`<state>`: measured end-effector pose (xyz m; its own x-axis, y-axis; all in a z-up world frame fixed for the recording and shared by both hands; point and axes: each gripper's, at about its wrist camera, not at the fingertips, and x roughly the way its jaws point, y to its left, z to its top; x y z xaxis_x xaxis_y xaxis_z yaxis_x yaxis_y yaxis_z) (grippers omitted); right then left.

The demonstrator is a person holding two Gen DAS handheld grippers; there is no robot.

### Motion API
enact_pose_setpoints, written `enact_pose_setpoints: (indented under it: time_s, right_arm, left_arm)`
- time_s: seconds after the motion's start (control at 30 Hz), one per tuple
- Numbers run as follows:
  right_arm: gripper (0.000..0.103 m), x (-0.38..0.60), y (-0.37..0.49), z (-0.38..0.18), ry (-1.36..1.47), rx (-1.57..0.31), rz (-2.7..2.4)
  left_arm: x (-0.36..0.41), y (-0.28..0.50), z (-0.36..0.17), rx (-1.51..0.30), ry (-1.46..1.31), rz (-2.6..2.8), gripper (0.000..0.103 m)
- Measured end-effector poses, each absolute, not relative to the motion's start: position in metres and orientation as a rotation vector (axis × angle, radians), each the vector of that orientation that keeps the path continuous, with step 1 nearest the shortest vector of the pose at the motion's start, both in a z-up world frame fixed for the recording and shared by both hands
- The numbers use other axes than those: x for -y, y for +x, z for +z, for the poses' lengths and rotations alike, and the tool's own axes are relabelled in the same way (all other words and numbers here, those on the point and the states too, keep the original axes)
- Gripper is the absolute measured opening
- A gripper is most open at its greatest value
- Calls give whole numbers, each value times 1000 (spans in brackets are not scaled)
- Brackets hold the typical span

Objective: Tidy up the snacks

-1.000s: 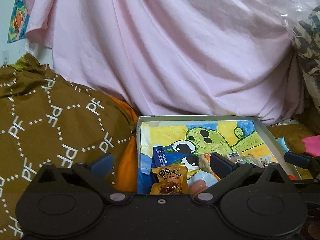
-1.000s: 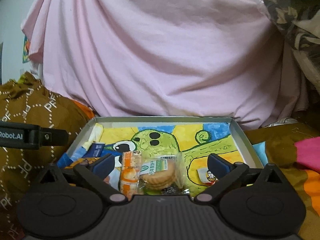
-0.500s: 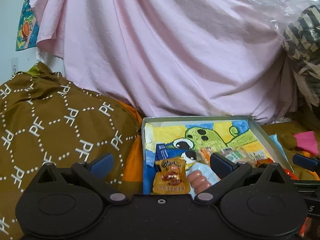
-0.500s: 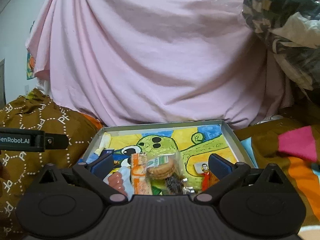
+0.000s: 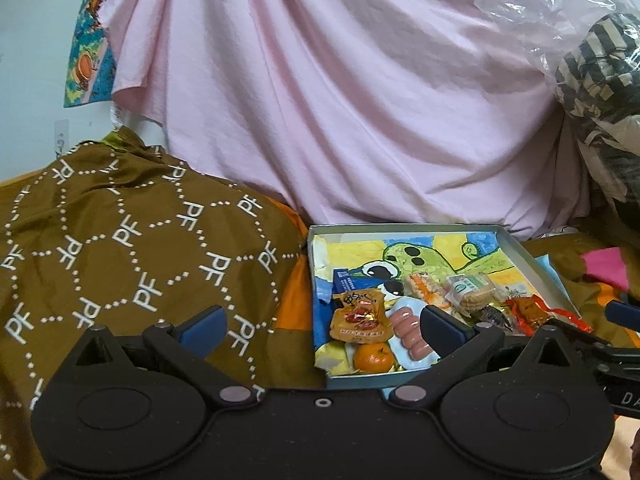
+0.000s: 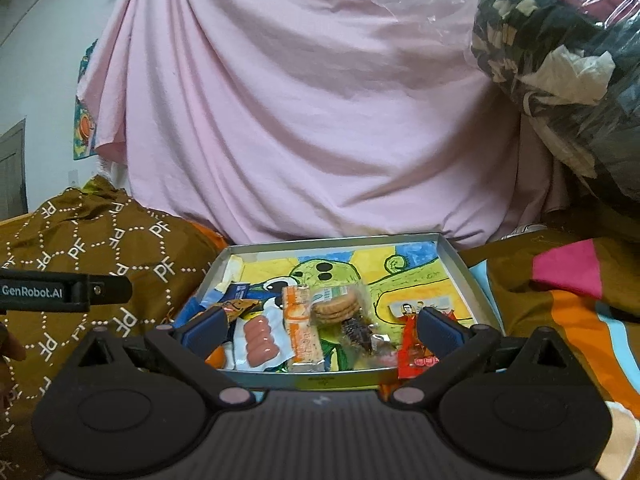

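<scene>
A shallow grey tray [image 5: 520, 246] [image 6: 460, 264] lined with a green cartoon drawing lies on the bed and holds several snacks. Among them are a brown candy pouch [image 5: 361, 316], a small orange [image 5: 374, 357], a sausage pack [image 5: 408, 330] [image 6: 260, 336], a biscuit pack [image 5: 472, 294] [image 6: 334, 306], an orange wafer bar [image 6: 300, 328] and a red packet [image 6: 414, 346]. My left gripper [image 5: 322, 326] is open, held back over the tray's left edge, with nothing between its fingers. My right gripper [image 6: 320, 326] is open before the tray's near rim, empty.
A brown patterned blanket [image 5: 120, 240] is heaped left of the tray. A pink sheet [image 5: 340, 100] hangs behind it. A plastic-wrapped bundle [image 6: 560, 60] looms at the upper right. Striped bedding [image 6: 560, 280] lies to the right. The left gripper's body [image 6: 60, 292] shows in the right wrist view.
Both grippers have pulled back and up from the tray, so more of the tray and its snacks shows. Both stay open and empty.
</scene>
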<state>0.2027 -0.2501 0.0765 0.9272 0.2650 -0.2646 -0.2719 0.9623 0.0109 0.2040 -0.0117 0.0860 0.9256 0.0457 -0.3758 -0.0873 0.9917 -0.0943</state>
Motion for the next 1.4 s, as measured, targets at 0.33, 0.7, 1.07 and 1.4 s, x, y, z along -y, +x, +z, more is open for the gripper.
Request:
enact_pose_setpoints:
  time_s: [0.33, 0.7, 1.07, 1.4]
  right_arm:
    - [103, 244, 167, 78, -33, -236, 285]
    - [103, 241, 128, 82, -9, -209, 242]
    - [103, 240, 97, 82, 20, -204, 173]
    - [103, 233, 69, 75, 34, -276, 169]
  left_arm:
    - [7, 167, 78, -363, -124, 103, 102]
    - [-2, 126, 70, -337, -167, 64, 102]
    - [-14, 96, 65, -354, -173, 45, 102]
    - [-17, 70, 51, -394, -228, -2, 102]
